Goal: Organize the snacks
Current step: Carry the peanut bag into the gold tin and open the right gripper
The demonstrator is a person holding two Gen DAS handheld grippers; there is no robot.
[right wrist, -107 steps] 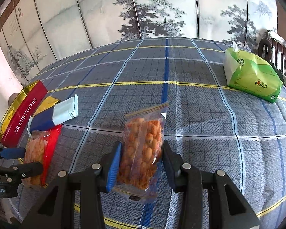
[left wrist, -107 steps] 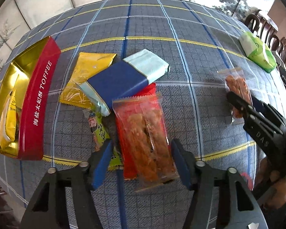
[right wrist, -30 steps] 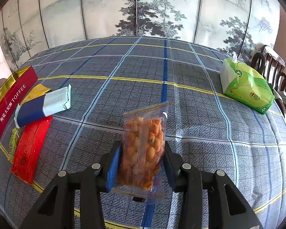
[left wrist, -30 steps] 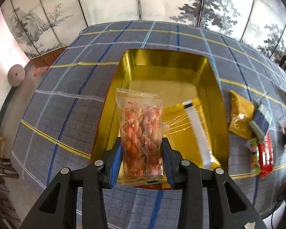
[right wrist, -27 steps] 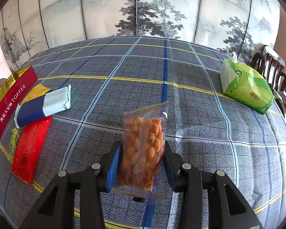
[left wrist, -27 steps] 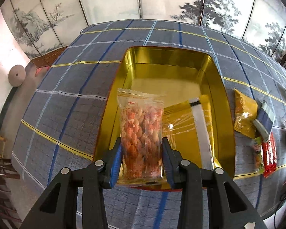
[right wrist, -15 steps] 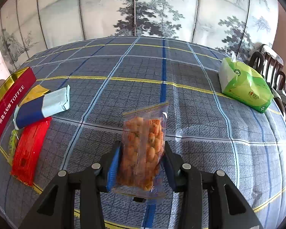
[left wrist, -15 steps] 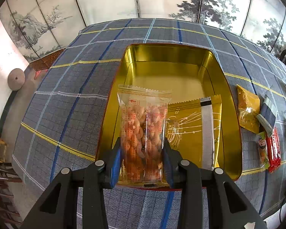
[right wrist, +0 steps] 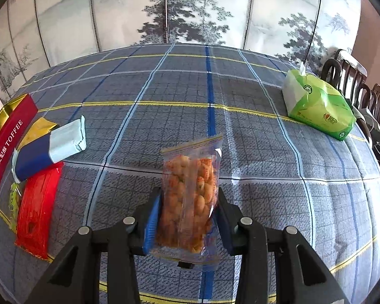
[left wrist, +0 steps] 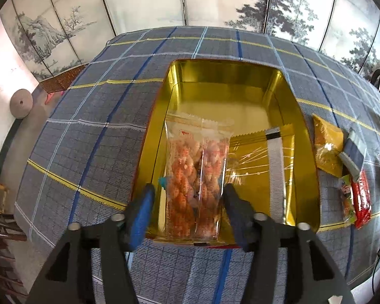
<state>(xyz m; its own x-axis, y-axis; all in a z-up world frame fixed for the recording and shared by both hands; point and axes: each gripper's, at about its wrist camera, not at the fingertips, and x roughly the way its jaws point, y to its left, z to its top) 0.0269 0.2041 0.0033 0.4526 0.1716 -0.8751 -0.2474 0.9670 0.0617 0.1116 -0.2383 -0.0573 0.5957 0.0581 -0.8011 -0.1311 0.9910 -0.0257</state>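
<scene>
Directly before the left hand-held gripper [left wrist: 188,198], whose jaws are opening, a clear plastic packet of orange twisted snacks [left wrist: 196,179] is seen between the blue pads [left wrist: 141,207]; a gap shows on the left side, so the packet is no longer pinched. The packet is laid over the near rim of the open gold-lined rectangular tin [left wrist: 225,81], with its upper part inside the tin. Just beside it, on the tin's floor, a flat gold foil packet with a grey striped band [left wrist: 263,162] is found. To the right of the tin, on the surface covered by a grey-blue plaid cloth [left wrist: 88,116], a yellow pouch [left wrist: 326,149], a blue and pale wrapped bar [left wrist: 353,150], a small green packet [left wrist: 345,197] and a red packet [left wrist: 362,202] are grouped close together.

The right hand-held gripper [right wrist: 188,209] is clamped on a clear plastic bag of orange coated nuts [right wrist: 190,200], which is held upright above the cloth. Far to the left in that view, the tin's red outer wall with white TOFFEE lettering [right wrist: 5,147] is seen, and near it the same yellow pouch, blue and pale bar and red packet. At the far right of the surface, well apart from everything else, a green soft pack of tissues [right wrist: 316,106] is placed, with dark wooden chairs [right wrist: 362,93] behind it.
</scene>
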